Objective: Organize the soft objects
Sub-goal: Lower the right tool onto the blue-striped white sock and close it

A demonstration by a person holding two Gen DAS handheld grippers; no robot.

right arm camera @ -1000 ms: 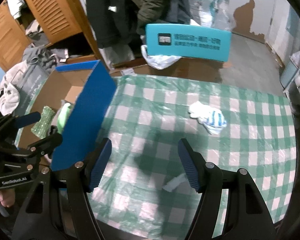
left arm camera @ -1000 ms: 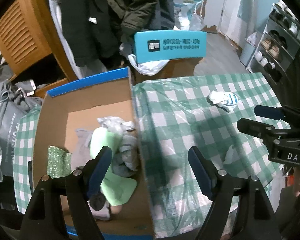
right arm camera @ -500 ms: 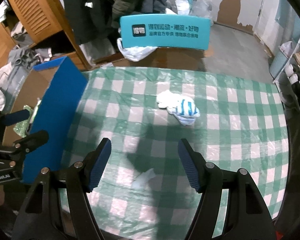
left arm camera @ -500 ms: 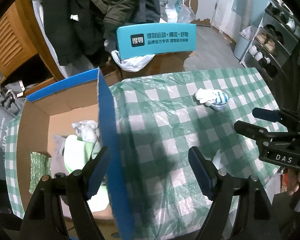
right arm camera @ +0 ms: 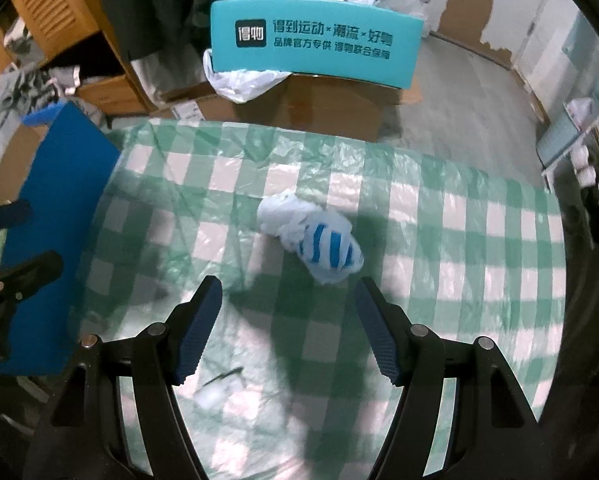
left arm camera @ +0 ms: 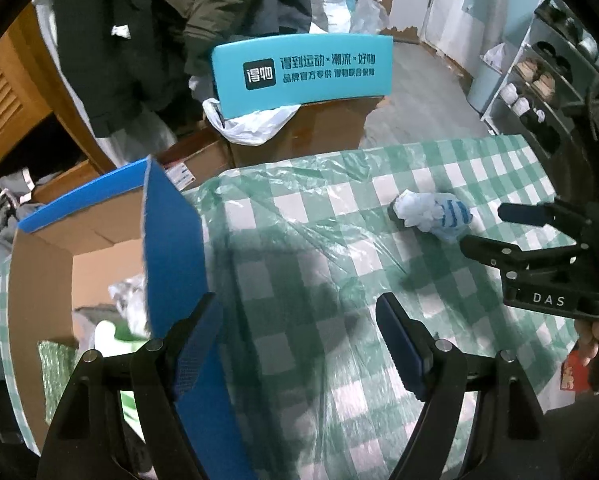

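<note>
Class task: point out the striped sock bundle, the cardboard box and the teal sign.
striped sock bundle (right arm camera: pixel 313 236), right wrist view, on its blue-striped middle.
cardboard box (left arm camera: pixel 39 296), left wrist view, on its bare inner wall.
teal sign (right arm camera: pixel 315 46), right wrist view, on its printed face.

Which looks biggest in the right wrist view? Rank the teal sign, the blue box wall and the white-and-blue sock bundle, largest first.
1. teal sign, widest across the frame.
2. blue box wall; a close second, and partly cut off at the left, so this order is unsure.
3. white-and-blue sock bundle, clearly smallest, though nearer the camera.

Both wrist cameras look down and forward over the counter (left arm camera: pixel 339 280); the right sits nearer the shared striped cloth bundle (right arm camera: pixel 311 240).
</note>
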